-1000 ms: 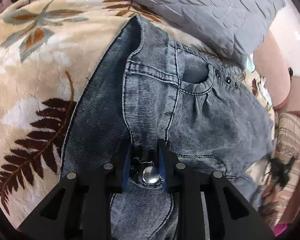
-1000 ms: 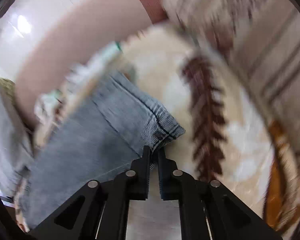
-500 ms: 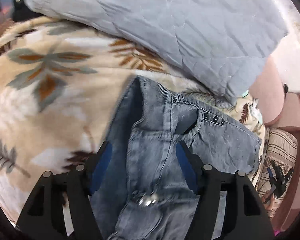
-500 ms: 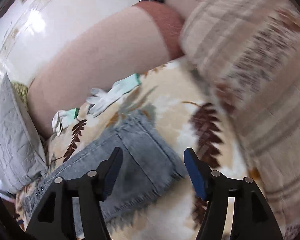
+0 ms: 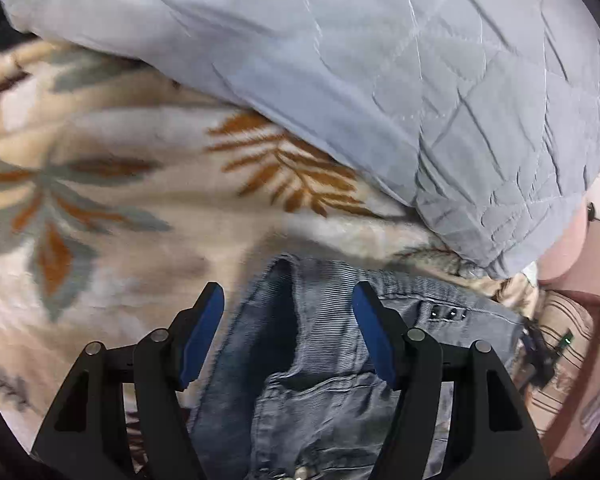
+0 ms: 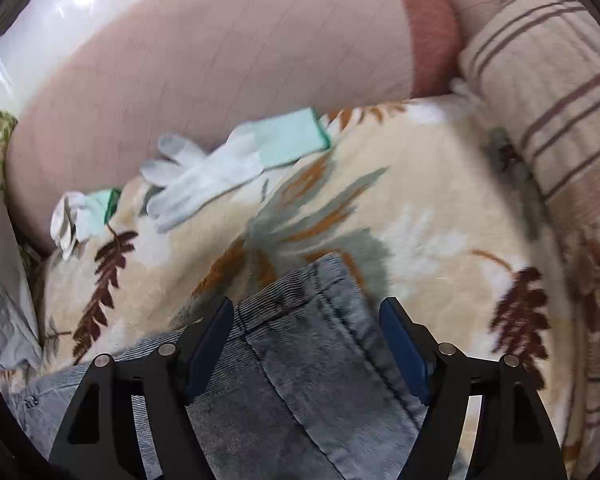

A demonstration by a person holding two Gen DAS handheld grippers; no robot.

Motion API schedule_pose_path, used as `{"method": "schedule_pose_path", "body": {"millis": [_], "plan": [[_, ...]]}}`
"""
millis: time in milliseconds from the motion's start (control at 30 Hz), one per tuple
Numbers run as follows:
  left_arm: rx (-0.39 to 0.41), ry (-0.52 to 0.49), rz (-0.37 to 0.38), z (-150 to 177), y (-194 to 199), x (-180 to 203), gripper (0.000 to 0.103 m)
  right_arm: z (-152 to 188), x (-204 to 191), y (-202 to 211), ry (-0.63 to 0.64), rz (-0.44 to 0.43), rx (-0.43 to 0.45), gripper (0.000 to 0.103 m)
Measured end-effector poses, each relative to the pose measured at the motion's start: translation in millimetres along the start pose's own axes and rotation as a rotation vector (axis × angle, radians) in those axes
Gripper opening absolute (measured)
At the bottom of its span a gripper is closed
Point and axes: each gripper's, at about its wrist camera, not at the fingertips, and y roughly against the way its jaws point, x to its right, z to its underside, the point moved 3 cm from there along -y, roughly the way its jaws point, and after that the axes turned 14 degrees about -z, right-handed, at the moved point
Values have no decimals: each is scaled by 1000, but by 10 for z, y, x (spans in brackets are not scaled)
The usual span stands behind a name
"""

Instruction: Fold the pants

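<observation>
The grey-blue denim pants (image 5: pixel 332 360) lie on a cream blanket with a leaf print (image 5: pixel 120 184). In the left wrist view the waistband end with small rivets sits below and between my fingers. My left gripper (image 5: pixel 286 308) is open and empty, lifted above the waistband. In the right wrist view the pants (image 6: pixel 300 380) show a stitched hem corner lying flat on the blanket (image 6: pixel 440 208). My right gripper (image 6: pixel 306 320) is open and empty, above that corner.
A grey quilted cover (image 5: pixel 380 80) lies beyond the pants. Two white and mint gloves (image 6: pixel 220 168) lie at the blanket's far edge against a pink padded bed frame (image 6: pixel 220 60). A striped beige pillow (image 6: pixel 548 80) is at the right.
Both grippers opened and let go of the pants, the left off the waistband button and the right off the hem corner. Both then lifted and drew back.
</observation>
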Motion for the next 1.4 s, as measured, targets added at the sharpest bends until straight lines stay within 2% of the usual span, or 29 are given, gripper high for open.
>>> {"method": "schedule_pose_path", "body": {"millis": [100, 167, 200, 233, 267, 333, 467, 567, 667, 800, 933, 1067, 1167, 1300, 1400], "plan": [[-38, -24, -21, 27, -207, 117, 68, 51, -57, -92, 36, 35, -12, 78], [-19, -16, -35, 55, -245, 142, 68, 96, -94, -76, 64, 66, -3, 63], [7, -9, -24, 72, -205, 149, 64, 116, -104, -61, 75, 86, -4, 43], [23, -16, -4, 96, -159, 163, 51, 139, -119, -23, 89, 96, 0, 9], [38, -37, -15, 127, -114, 185, 15, 157, -126, 7, 94, 93, -4, 7], [85, -78, -48, 199, -14, 235, 13, 200, -140, 125, 94, 92, 9, 7], [245, -130, -98, 432, 415, 342, 12, 270, -224, 572, 101, 69, 82, 6], [347, -168, -97, 669, 806, 389, 12, 343, -293, 984, 103, 51, 129, 6], [427, -203, -85, 1042, 1195, 359, 12, 519, -335, 1435, 99, 32, 162, 6], [479, -215, -56, 1494, 1466, 171, 12, 956, -211, 1993, 85, 7, 210, 7], [483, -226, -50, 1944, 1512, 5, 12, 1516, 39, 2377, 40, -9, 215, 7], [444, -238, -39, 2320, 1403, -186, 12, 2024, 212, 2589, 9, -18, 201, 7], [388, -259, -53, 2571, 1178, -320, 12, 2377, 293, 2632, -23, -39, 176, 7], [247, -273, -96, 2797, 735, -445, 12, 2776, 421, 2532, -73, -38, 125, 8], [206, -258, -95, 2871, 608, -499, 12, 2960, 502, 2439, -106, -16, 83, 15]]}}
